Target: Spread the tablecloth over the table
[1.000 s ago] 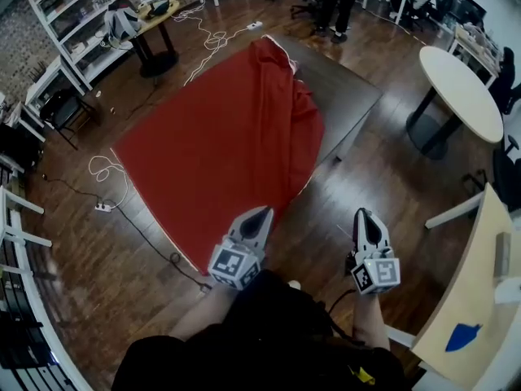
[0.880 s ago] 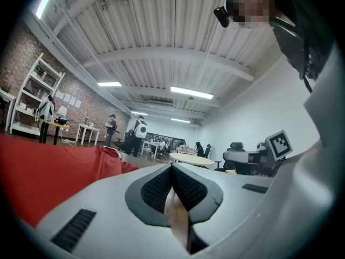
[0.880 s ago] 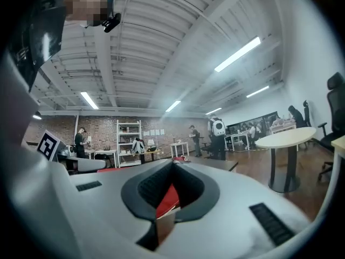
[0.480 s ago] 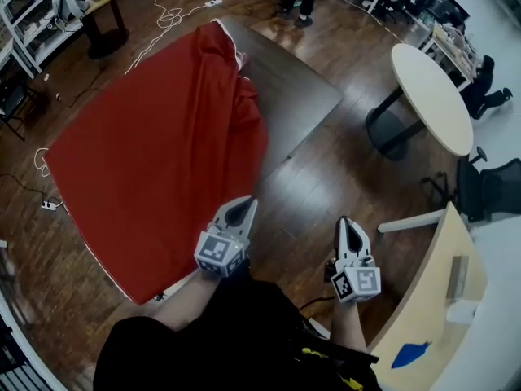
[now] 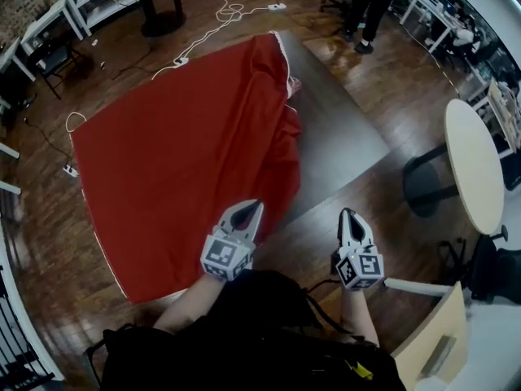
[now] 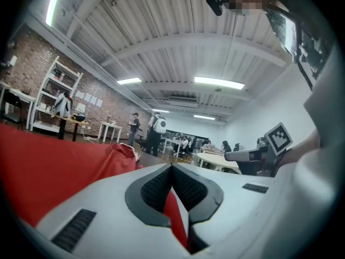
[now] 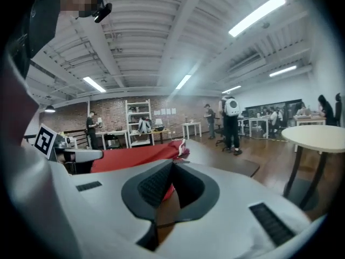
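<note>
Ceiling strip lights give even brightness; fisheye edges bend, darken and blur.

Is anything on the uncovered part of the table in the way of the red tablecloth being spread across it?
Nothing visible does. The bare dark tabletop, right of the bunched fold of the tablecloth, carries no objects. The round white table stands apart, further to the right.

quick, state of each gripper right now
left gripper: closed, holding nothing
right gripper: closed, holding nothing
</note>
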Motion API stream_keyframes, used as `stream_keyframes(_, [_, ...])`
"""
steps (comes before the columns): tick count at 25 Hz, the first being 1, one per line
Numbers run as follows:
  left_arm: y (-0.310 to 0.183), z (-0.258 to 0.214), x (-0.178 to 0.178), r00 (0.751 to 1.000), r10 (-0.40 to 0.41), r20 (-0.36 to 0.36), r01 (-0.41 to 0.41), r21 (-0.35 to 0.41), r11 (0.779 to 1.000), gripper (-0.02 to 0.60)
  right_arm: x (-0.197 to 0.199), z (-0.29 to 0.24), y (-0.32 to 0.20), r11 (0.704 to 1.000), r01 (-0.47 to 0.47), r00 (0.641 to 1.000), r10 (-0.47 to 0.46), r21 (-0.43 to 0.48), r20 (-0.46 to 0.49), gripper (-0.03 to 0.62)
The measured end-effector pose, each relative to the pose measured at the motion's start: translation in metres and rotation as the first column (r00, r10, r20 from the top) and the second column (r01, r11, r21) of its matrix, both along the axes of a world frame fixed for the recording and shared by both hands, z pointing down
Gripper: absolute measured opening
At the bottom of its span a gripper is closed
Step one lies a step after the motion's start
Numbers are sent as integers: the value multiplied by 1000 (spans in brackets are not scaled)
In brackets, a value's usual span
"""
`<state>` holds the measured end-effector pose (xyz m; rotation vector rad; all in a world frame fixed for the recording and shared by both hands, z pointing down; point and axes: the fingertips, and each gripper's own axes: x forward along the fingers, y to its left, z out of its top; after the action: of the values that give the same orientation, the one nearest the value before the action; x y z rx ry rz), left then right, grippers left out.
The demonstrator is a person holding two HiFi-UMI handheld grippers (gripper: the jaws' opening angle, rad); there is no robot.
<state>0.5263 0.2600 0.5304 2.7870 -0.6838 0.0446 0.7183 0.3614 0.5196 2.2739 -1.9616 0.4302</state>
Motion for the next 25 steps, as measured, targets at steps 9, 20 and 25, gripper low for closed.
stream_keyframes(9, [-59,17,-4,920,-369,133,361,86,929,2,26,28,-131,919,393,919,-393,7,31,6])
stream_keyframes(20, [-69,9,68,802,-573,168,559,124,820,2,81,38,-188,763,647,762,-647,11,30,6])
stream_keyframes(25, [-64,47,92,794,-553,253,565,32,825,2,94,49,-185,753,658,752,-657,-2,60,6])
